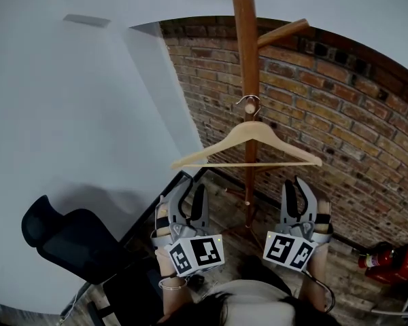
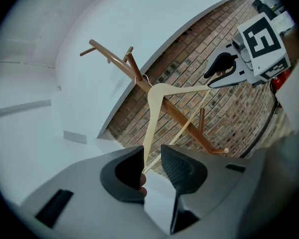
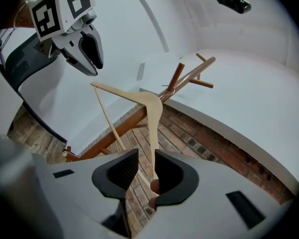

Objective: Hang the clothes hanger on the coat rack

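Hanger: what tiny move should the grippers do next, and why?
Probably draw the left gripper and right gripper back: the hanger already seems to hang on the rack, and their fingers stand open, clear of it.

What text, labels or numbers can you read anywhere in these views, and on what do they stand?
None readable in any view.
The square markers on the left gripper and right gripper: black-and-white patterns, not text.
The red fire extinguisher: any label too small to read.
The hanger and coat rack: no print visible.
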Demonstrator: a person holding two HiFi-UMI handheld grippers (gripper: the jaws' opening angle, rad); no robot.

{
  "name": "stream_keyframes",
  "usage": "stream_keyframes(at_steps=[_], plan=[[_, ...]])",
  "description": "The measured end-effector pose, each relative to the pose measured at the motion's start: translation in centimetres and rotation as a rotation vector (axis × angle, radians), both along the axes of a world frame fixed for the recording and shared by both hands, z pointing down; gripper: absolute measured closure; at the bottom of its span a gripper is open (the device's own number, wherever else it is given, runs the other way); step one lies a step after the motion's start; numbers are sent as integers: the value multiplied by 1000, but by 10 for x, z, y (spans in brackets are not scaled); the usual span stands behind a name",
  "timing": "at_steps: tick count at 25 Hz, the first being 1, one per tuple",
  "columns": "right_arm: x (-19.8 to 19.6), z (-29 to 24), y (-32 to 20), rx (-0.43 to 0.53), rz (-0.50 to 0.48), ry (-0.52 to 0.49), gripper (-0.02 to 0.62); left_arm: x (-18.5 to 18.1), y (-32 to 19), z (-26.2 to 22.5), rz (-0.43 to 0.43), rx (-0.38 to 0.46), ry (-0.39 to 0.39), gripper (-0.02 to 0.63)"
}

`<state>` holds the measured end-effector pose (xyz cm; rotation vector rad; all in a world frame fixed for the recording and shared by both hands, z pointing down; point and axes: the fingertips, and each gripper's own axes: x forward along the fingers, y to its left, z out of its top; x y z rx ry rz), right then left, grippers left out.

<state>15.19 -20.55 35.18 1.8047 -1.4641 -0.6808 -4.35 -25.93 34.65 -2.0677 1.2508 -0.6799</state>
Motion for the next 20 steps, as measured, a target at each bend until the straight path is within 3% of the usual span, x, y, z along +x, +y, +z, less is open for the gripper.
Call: stream_keyframes(at_steps=[11, 20], plan=[[-19, -2, 42, 38, 26, -15, 526, -19, 37, 8, 22, -12, 20, 562], [-42, -5, 74, 50, 32, -14, 545, -38, 69, 12, 38, -21, 29, 581]])
